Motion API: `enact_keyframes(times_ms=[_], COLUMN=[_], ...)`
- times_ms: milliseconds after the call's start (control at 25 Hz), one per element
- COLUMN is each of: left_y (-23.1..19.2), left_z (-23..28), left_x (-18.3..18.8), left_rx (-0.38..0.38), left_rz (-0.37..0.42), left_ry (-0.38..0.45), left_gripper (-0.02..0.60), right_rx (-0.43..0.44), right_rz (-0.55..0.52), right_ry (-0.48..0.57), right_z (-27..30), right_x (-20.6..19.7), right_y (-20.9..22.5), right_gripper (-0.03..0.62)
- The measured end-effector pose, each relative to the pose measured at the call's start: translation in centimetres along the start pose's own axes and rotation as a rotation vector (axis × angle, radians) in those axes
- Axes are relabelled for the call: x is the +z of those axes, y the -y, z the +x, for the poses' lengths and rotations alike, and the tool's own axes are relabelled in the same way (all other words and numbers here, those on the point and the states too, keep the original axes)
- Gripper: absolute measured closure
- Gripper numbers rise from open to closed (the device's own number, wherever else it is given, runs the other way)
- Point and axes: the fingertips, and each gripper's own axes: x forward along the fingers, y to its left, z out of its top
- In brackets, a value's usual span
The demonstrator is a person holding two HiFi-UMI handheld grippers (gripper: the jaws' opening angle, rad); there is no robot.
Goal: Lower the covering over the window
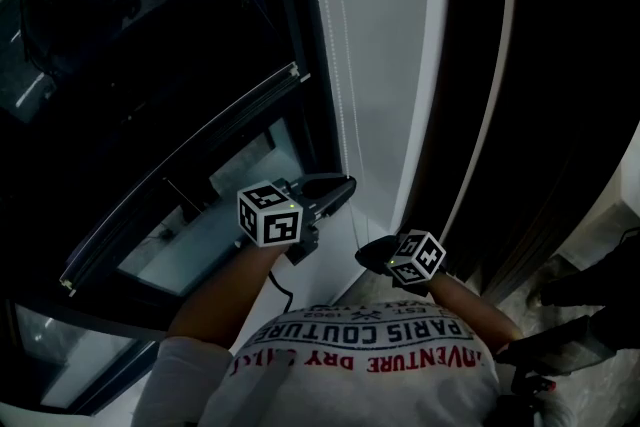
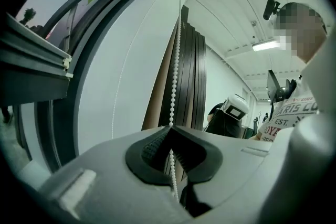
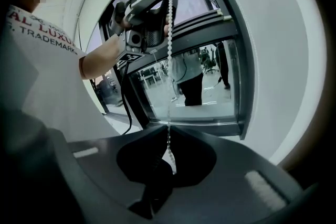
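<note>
Both my tongs, left gripper [image 2: 170, 128] and right gripper [image 3: 168, 127], clenched on white beaded pull chain [image 2: 174, 60]; pale roller blind [image 1: 385, 65] hangs 12 o'clock. Risk: beads slip from grip, or wrong strand raises blind.

The bead chain [image 2: 174, 76] is white, the blind [image 1: 385, 35] pale grey, and my shirt [image 1: 370, 385] white with red lettering.
</note>
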Motion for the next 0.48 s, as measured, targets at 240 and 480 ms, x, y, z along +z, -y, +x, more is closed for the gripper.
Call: enact_keyframes(times_ms=[240, 480], left_y=[-0.2, 0.3], left_z=[-0.5, -0.4], left_x=[-0.3, 0.0], left_rx=[-0.011, -0.019], left_rz=[0.007, 0.048], left_ry=[0.052, 0.039], left_gripper=[0.576, 0.577], right_rx=[-0.009, -0.03], right_rz=[0.054, 0.035], right_ry=[0.017, 0.077], right_z=[-0.3, -2.5], right_x=[-0.3, 2.9], right_y=[1.0, 2.0], right_gripper=[0.574, 0.5])
